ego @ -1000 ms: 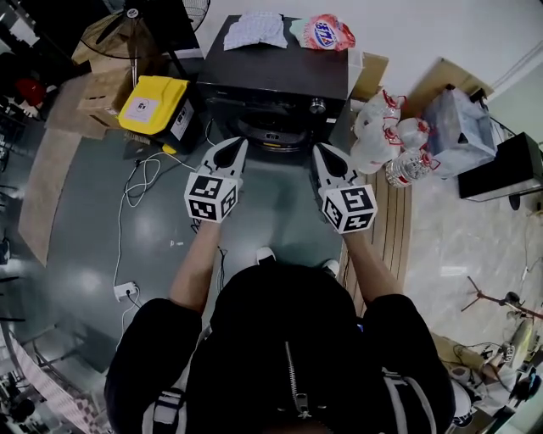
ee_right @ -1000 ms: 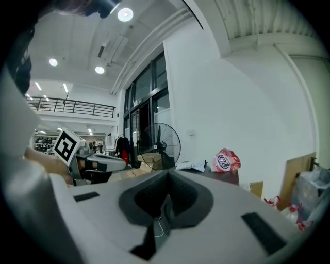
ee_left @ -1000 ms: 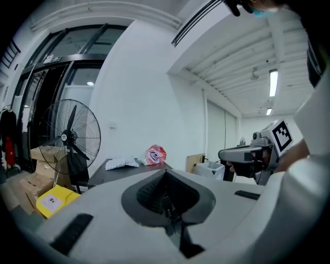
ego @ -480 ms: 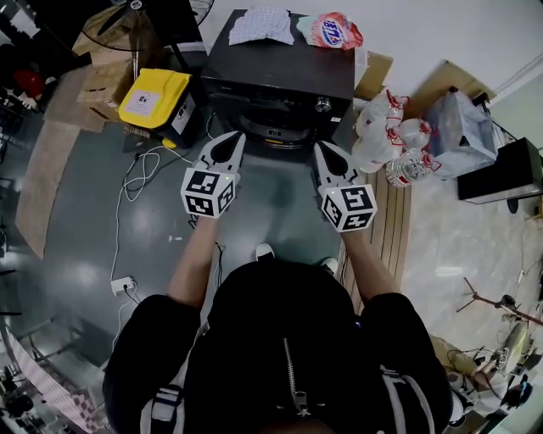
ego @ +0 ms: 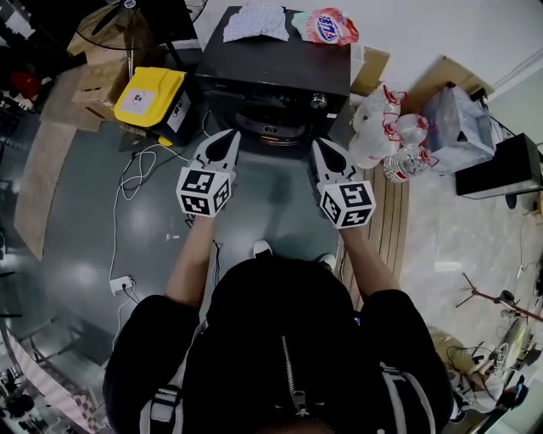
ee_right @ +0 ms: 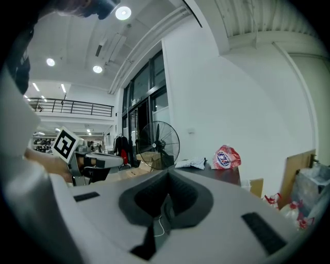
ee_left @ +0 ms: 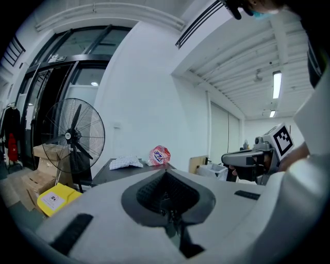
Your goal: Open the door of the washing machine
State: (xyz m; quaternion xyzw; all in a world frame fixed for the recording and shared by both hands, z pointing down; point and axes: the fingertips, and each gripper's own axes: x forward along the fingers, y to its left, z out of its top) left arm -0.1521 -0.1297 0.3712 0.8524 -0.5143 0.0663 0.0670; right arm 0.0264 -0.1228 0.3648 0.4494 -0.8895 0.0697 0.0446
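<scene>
At twelve o'clock from the person, the black washing machine (ego: 280,59) stands with its round door (ego: 273,125) facing them. The left gripper (ego: 231,136) at eleven o'clock and the right gripper (ego: 315,144) at one o'clock point toward it. Both have their jaws pressed together and hold nothing. A small pink bag (ego: 331,25) lies on top.

Washing machine door (ego: 271,125) steeply foreshortened, detail lost; bag (ego: 333,25) print unreadable.

Bright ceiling lights (ee_right: 122,12), glare on floor (ego: 81,275), fisheye bending, dark vignetted corners
</scene>
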